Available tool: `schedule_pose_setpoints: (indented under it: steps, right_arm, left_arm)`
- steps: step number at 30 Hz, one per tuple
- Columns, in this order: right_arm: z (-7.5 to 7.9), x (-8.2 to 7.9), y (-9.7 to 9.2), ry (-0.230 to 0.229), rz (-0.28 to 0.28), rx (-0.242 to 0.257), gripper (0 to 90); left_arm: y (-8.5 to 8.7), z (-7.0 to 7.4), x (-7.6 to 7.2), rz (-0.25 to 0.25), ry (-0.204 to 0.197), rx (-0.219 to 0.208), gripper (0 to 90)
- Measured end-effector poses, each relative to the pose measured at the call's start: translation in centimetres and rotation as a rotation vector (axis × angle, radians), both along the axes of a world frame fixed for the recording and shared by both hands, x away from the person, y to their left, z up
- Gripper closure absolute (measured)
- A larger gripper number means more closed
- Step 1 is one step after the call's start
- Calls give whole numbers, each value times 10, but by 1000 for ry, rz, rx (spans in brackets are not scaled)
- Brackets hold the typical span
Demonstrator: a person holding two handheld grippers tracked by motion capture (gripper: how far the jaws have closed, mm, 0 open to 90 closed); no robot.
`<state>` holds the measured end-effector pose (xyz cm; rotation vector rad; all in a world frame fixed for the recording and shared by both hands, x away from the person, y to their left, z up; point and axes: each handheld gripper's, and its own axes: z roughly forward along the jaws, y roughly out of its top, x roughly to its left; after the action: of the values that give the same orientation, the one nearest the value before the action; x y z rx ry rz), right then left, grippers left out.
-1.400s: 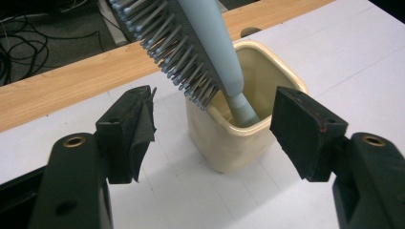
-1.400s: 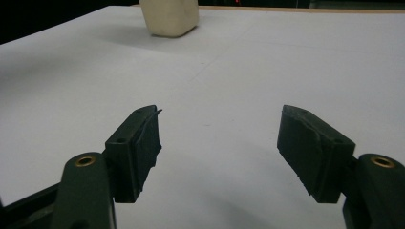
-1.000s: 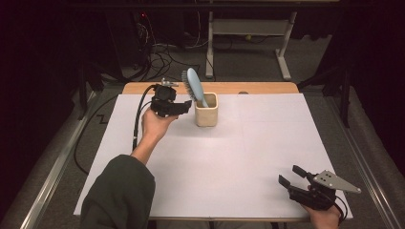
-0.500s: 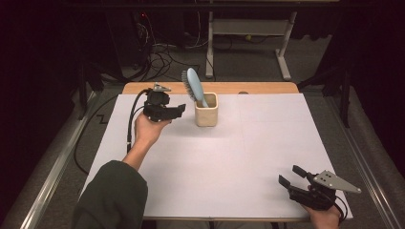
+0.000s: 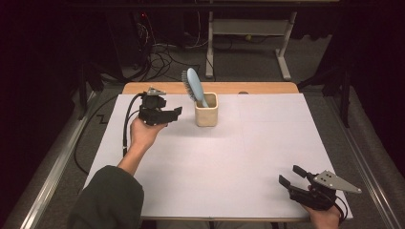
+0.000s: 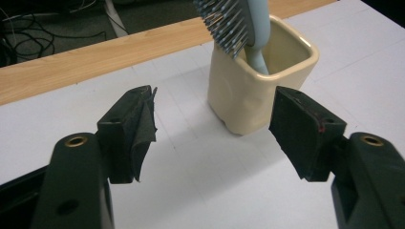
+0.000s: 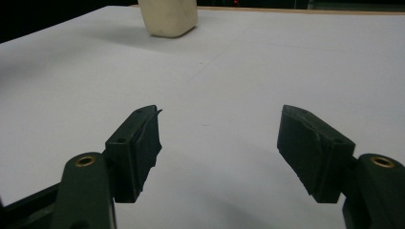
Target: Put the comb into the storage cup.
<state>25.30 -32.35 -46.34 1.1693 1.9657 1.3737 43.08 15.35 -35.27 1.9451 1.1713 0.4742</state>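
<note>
A cream square cup stands near the table's far edge with a light-blue hairbrush leaning in it, bristles to the left. My left gripper hovers just left of the cup, jaws open and empty, pointing at it. In the left gripper view the cup and brush sit close ahead, just beyond the open gripper. My right gripper rests at the near right corner of the table, open and empty; the right gripper view shows the open gripper over bare white surface and the cup far off.
The table is covered by a white sheet; a bare wooden strip runs along its far edge. A black cable trails from the left gripper. Beyond the table lie floor cables and a white desk frame.
My left hand has drawn back leftward and slightly nearer, away from the cup. The right gripper has stayed put.
</note>
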Motion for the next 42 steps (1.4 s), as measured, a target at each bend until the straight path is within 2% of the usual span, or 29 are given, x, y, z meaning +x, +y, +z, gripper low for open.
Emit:
schedule_pose_setpoints:
  steps: [5,16,22,27,30,42]
  right_arm:
    - [0,0,0,0,-5,0,318]
    - [0,0,-1,1,-9,2,318]
    - [0,-1,-1,-2,-9,4,319]
    - [0,-1,-2,1,-9,5,318]
    - [0,-1,-2,-6,-11,4,320]
    - [0,-1,-1,-2,-13,1,320]
  left_arm:
    - [7,0,-6,1,-15,2,332]
    - [15,-3,-17,-3,-20,1,333]
    - [22,-4,-25,-9,-40,-7,337]
    - [25,-9,-30,-16,-45,12,344]
    - [26,-11,-34,-21,-55,45,343]
    - [33,-12,-42,-18,-59,35,342]
